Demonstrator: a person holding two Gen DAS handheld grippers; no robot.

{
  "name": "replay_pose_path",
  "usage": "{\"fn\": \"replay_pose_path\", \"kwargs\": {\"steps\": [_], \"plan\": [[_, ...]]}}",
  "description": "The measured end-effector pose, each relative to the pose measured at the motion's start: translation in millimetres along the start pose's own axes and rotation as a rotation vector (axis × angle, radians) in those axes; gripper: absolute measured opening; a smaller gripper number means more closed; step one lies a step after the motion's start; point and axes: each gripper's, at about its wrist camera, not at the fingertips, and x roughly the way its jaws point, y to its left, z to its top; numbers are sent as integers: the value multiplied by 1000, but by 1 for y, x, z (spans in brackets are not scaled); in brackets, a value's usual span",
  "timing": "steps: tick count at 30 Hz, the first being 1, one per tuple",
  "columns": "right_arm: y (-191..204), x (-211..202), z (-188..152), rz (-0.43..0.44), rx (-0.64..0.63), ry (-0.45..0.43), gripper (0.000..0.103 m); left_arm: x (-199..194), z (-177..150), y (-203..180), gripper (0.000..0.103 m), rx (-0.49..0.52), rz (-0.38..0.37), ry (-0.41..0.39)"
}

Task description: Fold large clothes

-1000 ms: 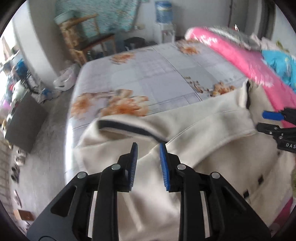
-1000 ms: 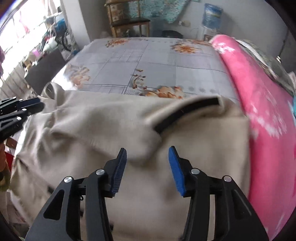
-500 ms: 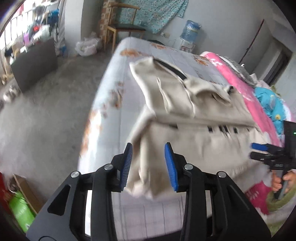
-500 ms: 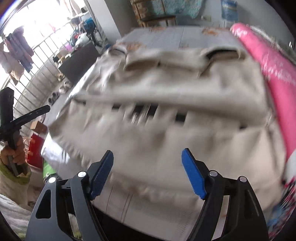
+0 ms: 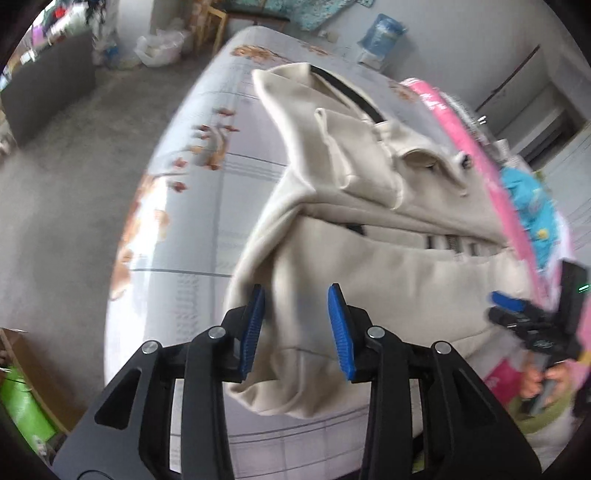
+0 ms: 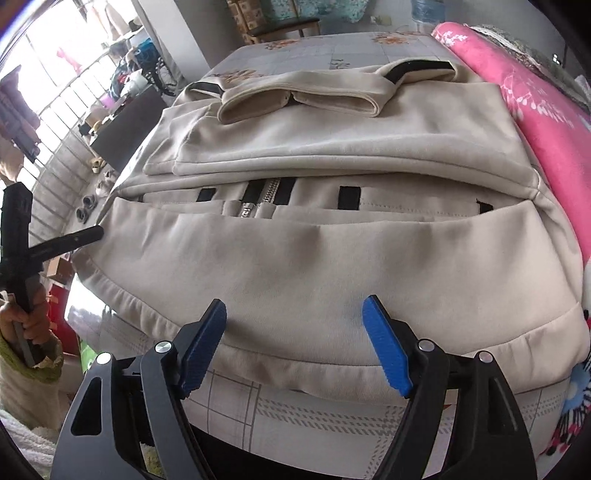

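A cream zip jacket with black trim point(image 6: 332, 266) lies on the bed, its sleeves folded across the upper body and its hem toward me. It also shows in the left wrist view point(image 5: 388, 258). My left gripper point(image 5: 297, 332) is open, its jaws either side of the hem's left corner. My right gripper point(image 6: 295, 347) is open and empty just above the hem's middle. The right gripper shows in the left wrist view point(image 5: 517, 314), and the left one in the right wrist view point(image 6: 55, 243).
The bed sheet point(image 5: 207, 206) is grey with orange flowers. A pink blanket point(image 6: 546, 110) lies along the jacket's right side. The concrete floor point(image 5: 55, 206) lies left of the bed. A wooden chair point(image 6: 280, 26) and a water bottle point(image 5: 380, 29) stand beyond the bed.
Both grippers have pulled back from the jacket's collar end to its hem at the near bed edge. The right jaws have opened wider.
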Motion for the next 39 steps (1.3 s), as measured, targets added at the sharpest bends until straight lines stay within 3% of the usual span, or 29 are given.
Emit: {"fn": "replay_pose_path", "kwargs": {"steps": [2, 4, 5, 7, 9, 13, 15, 18, 19, 22, 26, 30, 39], "plan": [[1, 1, 1, -8, 4, 0, 74, -5, 0, 3, 34, -23, -146, -20], [1, 1, 1, -11, 9, -2, 74, -7, 1, 4, 34, -22, -226, -33], [1, 1, 1, -12, 10, -3, 75, -5, 2, 4, 34, -20, -216, -29], [2, 2, 2, -19, 11, -2, 75, 12, 4, 6, 34, -18, -99, 19], [3, 2, 2, -27, 11, -2, 75, 14, 6, 5, 28, -19, -92, 5], [3, 1, 1, -33, 15, -5, 75, 2, 5, -6, 29, 18, -298, -62], [3, 1, 0, -34, 17, -10, 75, 2, 4, -11, 29, 49, -320, -71], [3, 1, 0, -37, 17, -12, 75, 24, 8, -10, 27, 43, -169, -14], [3, 2, 0, -38, 17, -11, 75, 29, 11, -9, 21, 39, -122, -13], [2, 1, 0, -39, 20, -14, 75, 30, 15, -10, 19, 38, -98, -19], [-2, -3, -2, -40, 32, -30, 74, 24, 9, -36, 13, 153, -38, -62], [-13, -18, -6, -47, 49, -78, 74, 22, 0, -50, 9, 245, 130, -55], [-96, -77, -16, -140, 190, -214, 73, 22, -18, -71, 9, 346, 351, -68]]}}
